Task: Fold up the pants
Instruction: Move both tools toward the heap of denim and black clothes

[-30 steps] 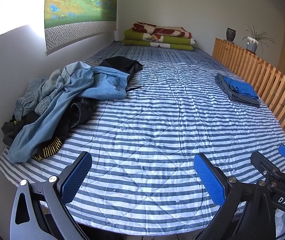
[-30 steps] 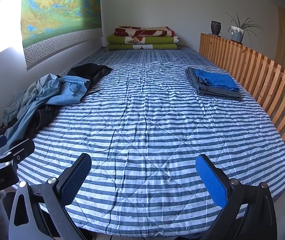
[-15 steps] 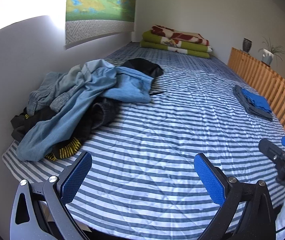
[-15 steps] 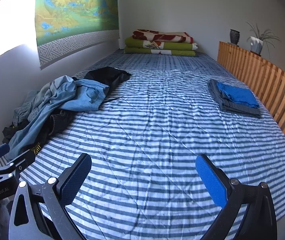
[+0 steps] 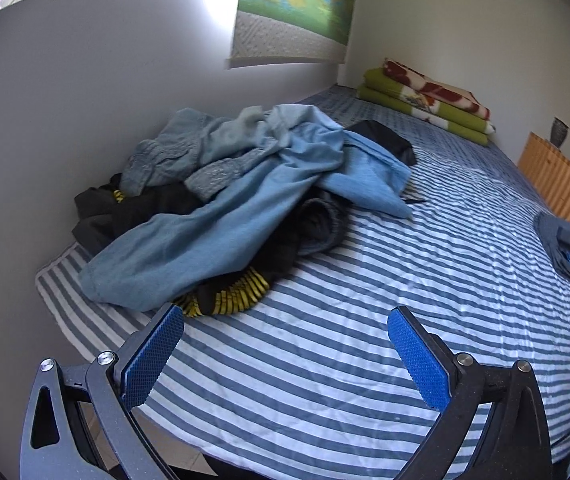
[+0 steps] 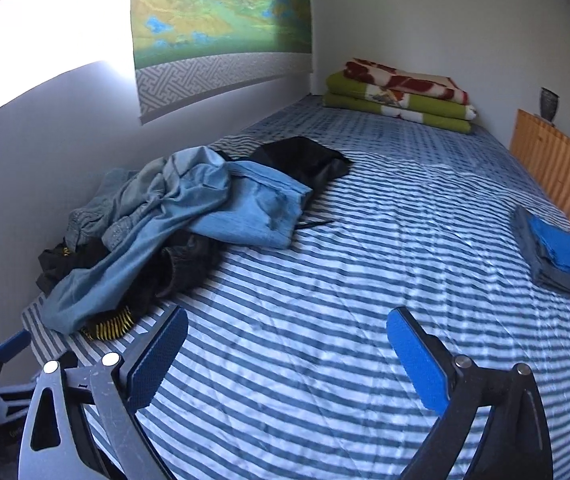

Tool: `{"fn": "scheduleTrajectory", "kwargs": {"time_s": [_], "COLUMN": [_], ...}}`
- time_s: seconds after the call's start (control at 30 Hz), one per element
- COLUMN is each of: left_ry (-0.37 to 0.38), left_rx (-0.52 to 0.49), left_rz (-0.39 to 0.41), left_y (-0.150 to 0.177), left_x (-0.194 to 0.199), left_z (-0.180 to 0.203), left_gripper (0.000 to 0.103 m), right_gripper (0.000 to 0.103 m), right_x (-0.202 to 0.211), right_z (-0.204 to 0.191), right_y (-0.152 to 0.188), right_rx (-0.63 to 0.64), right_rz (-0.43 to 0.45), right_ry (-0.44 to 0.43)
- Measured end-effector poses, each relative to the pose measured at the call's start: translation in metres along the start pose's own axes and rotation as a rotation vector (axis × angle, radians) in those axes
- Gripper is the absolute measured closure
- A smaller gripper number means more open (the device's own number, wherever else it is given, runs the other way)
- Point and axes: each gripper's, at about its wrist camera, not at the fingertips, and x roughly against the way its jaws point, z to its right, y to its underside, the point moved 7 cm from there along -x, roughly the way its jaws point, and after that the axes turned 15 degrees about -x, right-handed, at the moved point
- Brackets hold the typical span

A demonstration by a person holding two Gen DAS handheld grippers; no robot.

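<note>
Reach step, by my judgement: left gripper (image 5: pixel 285 356) and right gripper (image 6: pixel 287 356) hover spread wide and empty over the striped quilt (image 5: pixel 365 280); light-blue jeans (image 5: pixel 213 232) top the heap by the wall; next, pull them clear

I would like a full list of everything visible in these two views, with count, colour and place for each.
striped quilted bedcover: one, blue and white, over the bed
heap of unfolded pants: several, light blue denim and black, left by the wall
folded clothes stack: one, grey with blue on top, right near the slats
folded blankets: one stack, green and red-cream, far end
landscape wall hanging: one, green-yellow, left wall
wooden slatted rail: one, orange-brown, right side
dark vase: one, behind the rail
left gripper: blue pads, open, empty
right gripper: blue pads, open, empty
</note>
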Motion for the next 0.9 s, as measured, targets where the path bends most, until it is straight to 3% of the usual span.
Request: {"fn": "scheduleTrajectory", "kwargs": {"time_s": [0.23,0.47,0.7,0.8,0.9], "left_ry": [-0.014,-0.029,-0.045,-0.036,-0.043], "left_rx": [0.048,0.072,0.157,0.194,0.226], "left_rz": [0.003,-0.002,-0.018,-0.024,-0.023], "left_y": [0.004,0.009,0.015,0.017,0.02], "left_x": [-0.016,-0.038,-0.059,-0.065,-0.067], "left_z": [-0.027,-0.038,-0.07,-0.084,-0.096], "left_gripper": [0.0,0.0,0.0,0.0,0.0], "right_gripper": [0.006,0.006,0.007,0.02,0.02], "right_x": [-0.053,-0.146,-0.229,-0.262,-0.292], "right_z": [-0.071,-0.148,-0.201,-0.218,-0.226], "right_y": [-0.042,-0.073,-0.073,-0.068,-0.065], "right_rx": [0.055,0.072,0.057,0.026,-0.033], "right_rz": [-0.043,-0.12,-0.211,-0.273,-0.339], "right_ry": [-0.088,-0.111,-0.115,-0.104,-0.082]}}
